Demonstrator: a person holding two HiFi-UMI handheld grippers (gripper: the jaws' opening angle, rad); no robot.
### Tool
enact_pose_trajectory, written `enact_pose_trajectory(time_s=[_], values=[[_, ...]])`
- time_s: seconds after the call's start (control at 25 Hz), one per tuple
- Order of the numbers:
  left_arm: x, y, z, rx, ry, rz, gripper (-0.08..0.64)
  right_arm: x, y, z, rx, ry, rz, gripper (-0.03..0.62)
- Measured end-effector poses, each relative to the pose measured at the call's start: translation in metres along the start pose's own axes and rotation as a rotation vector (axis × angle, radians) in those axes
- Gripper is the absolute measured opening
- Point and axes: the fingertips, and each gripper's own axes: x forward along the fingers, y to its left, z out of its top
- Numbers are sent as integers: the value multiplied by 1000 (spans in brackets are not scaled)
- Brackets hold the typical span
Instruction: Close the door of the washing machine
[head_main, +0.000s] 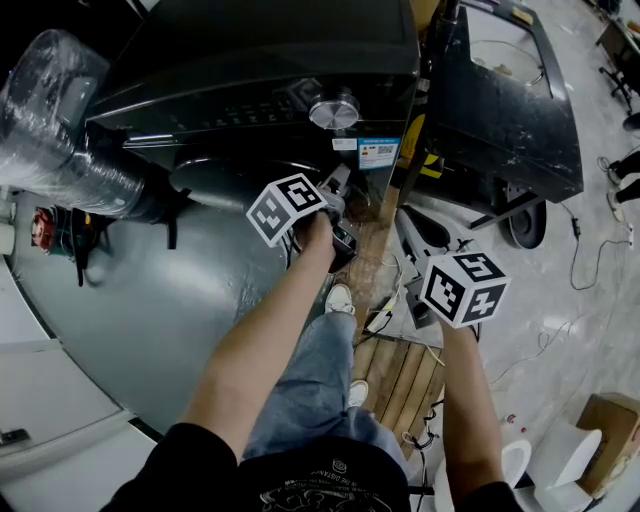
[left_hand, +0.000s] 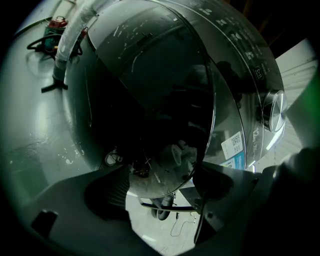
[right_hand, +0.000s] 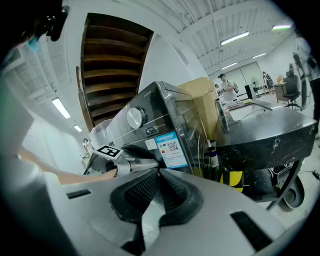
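Observation:
The dark washing machine (head_main: 260, 60) has a chrome knob (head_main: 334, 112) and a blue label (head_main: 377, 153). Its round glass door (left_hand: 150, 90) fills the left gripper view, chrome rim curving down the middle; how far it stands from the drum I cannot tell. My left gripper (head_main: 340, 222) is at the machine's front by the door's right edge. Its jaws (left_hand: 160, 185) stand wide apart with the door's lower rim between them, and the pads do not press on it. My right gripper (head_main: 418, 250) hangs back to the right, pads (right_hand: 150, 187) together, holding nothing.
A plastic-wrapped silver duct (head_main: 60, 140) runs in from the left. A black marbled cart (head_main: 510, 100) stands close to the machine's right side. A wooden pallet (head_main: 400, 370) lies under my feet, cables trail over the floor (head_main: 560, 330), and a cardboard box (head_main: 610, 430) sits at the lower right.

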Motion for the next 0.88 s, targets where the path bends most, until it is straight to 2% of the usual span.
enact_pose_trajectory(time_s=[0.2, 0.4, 0.48, 0.72, 0.88], values=[[1, 0, -1, 2, 48, -10, 402, -3, 6, 3, 2, -7, -3, 21], [-8, -3, -11, 100, 104, -31, 384, -10, 17, 0, -5, -2, -1, 21], [-14, -3, -18, 112, 122, -46, 385, -14, 23, -2, -12, 2, 0, 21], [-47, -2, -25, 147, 117, -57, 382, -33, 41, -2, -34, 5, -9, 21], [-73, -8, -26, 220, 108, -73, 360, -47, 55, -4, -58, 17, -29, 21]])
